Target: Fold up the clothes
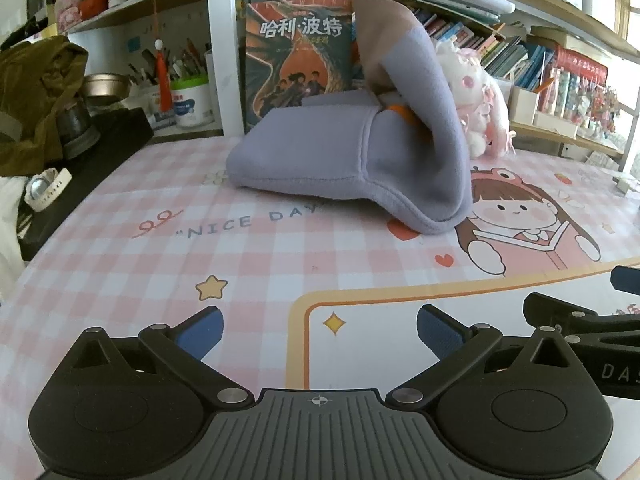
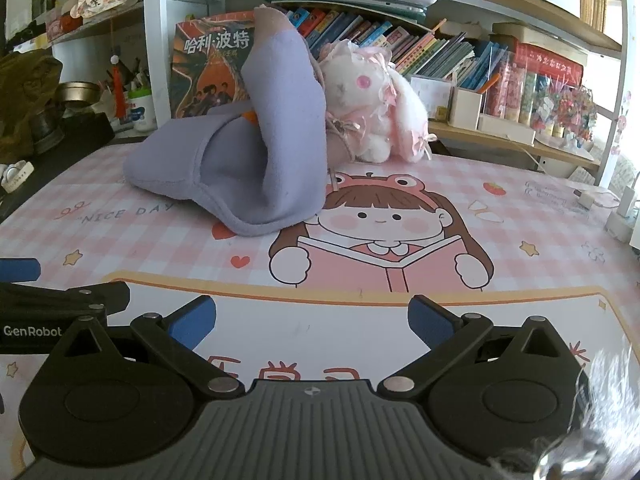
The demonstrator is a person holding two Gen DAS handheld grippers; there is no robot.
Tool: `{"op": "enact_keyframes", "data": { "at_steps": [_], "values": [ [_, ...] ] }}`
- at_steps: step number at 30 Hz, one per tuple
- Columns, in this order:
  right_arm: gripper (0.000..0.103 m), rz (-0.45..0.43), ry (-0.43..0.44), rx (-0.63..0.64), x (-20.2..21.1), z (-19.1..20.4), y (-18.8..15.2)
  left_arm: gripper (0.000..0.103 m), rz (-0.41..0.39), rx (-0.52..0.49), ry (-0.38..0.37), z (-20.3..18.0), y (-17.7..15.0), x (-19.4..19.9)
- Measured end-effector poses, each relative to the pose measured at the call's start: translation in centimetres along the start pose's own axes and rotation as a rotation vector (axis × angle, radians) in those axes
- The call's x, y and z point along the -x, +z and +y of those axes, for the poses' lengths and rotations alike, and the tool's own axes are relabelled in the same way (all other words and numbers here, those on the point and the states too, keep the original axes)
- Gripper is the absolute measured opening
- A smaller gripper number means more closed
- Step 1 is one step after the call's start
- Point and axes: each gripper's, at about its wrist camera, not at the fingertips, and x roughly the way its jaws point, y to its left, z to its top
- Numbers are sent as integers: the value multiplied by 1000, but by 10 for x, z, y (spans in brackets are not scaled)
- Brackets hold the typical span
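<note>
A lilac fleece garment (image 1: 320, 152) lies bunched on a pink checked desk mat (image 1: 120, 264), one end propped up against a book (image 1: 296, 60) and a plush rabbit (image 2: 360, 96). Its long axis runs roughly from nine o'clock to three o'clock. From the left gripper (image 1: 319, 334) it sits at twelve o'clock, well apart. From the right gripper (image 2: 312, 322) it sits at about eleven o'clock, also well apart. Both grippers hover side by side with jaws spread wide and nothing between them. The left one looks better lined up.

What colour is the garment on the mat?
Lavender garment with a beige inner patch; clearest in right wrist view.
</note>
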Motion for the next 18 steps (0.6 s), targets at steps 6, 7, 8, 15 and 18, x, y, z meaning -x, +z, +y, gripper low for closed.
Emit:
{"op": "enact_keyframes", "data": {
  "at_steps": [6,7,8,15,18],
  "values": [
    [103,-2,4,-2,0,0,-1,103,0,5,-4,-4,2,1],
    [103,-2,5,-3,0,0,-1,103,0,5,-4,-5,2,-1],
    [103,-2,5,-3,-1,0,-1,103,-1,4,-5,-2,1,-4],
    [103,6,10,4,-1,1,-2,103,4,5,-3,0,1,-3],
    [103,10,12,7,-2,2,0,103,5,4,-2,1,0,-3]
  ]
}}
